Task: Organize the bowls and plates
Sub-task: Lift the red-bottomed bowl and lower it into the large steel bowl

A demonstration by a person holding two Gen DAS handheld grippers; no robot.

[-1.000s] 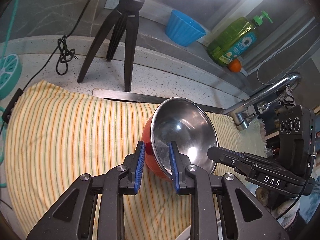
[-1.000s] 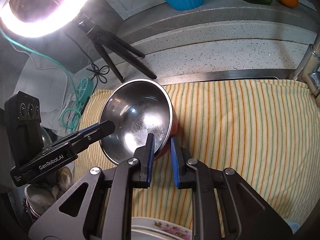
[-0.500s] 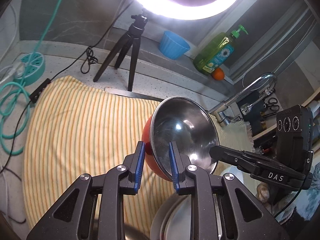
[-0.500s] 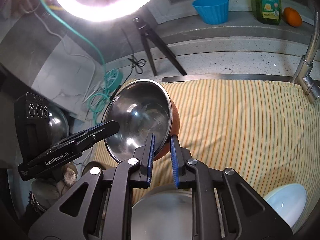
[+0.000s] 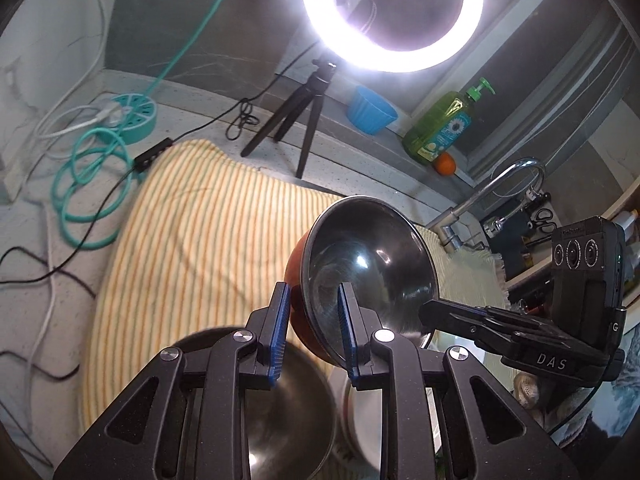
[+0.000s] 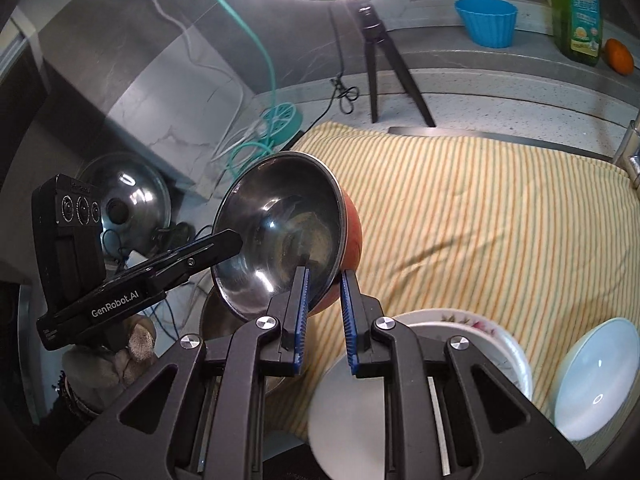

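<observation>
The rim of the steel-lined, orange-red round bowl (image 5: 368, 268) is pinched by the left claw (image 5: 310, 332) and right claw (image 6: 323, 316), both nearly closed.

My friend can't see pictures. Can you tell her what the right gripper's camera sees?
Two grippers, right and left, hold up a shiny metal bowl with a red outside, above a striped cloth. White dishes sit below.

Bowl (image 5: 368, 264) steel inside, red outside; cloth (image 6: 480, 216) yellow-striped; cup (image 6: 486, 20) blue.
</observation>
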